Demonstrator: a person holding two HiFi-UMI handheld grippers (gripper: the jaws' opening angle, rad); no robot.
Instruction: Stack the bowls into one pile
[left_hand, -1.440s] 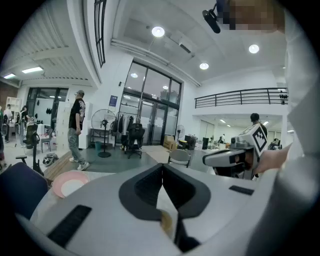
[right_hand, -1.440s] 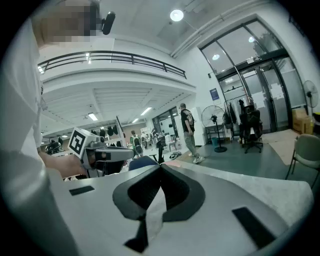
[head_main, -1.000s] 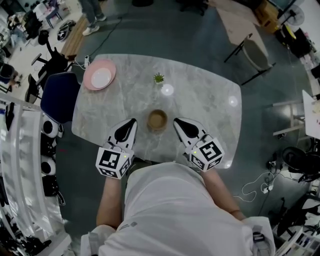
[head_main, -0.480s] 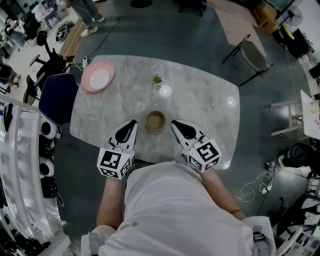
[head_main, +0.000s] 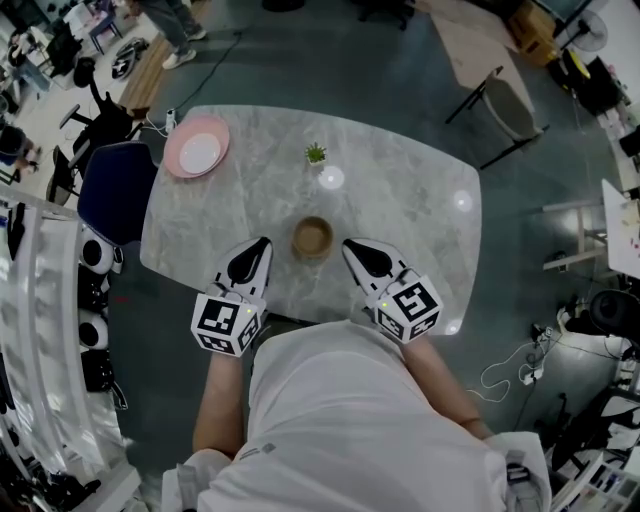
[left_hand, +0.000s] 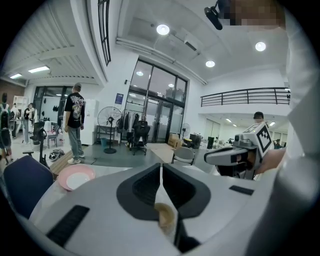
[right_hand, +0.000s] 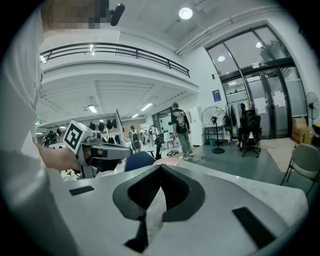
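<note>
Left gripper (head_main: 263, 243) and right gripper (head_main: 349, 245), both clenched empty, flank brown bowl (head_main: 312, 237), probably staged to move it toward pink bowl (head_main: 180, 163).

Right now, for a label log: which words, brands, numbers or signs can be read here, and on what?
No text can be read.
Marker cubes: square patterns only, no letters.
Blue wall sign: too small.
Shirt print: blurred.
</note>
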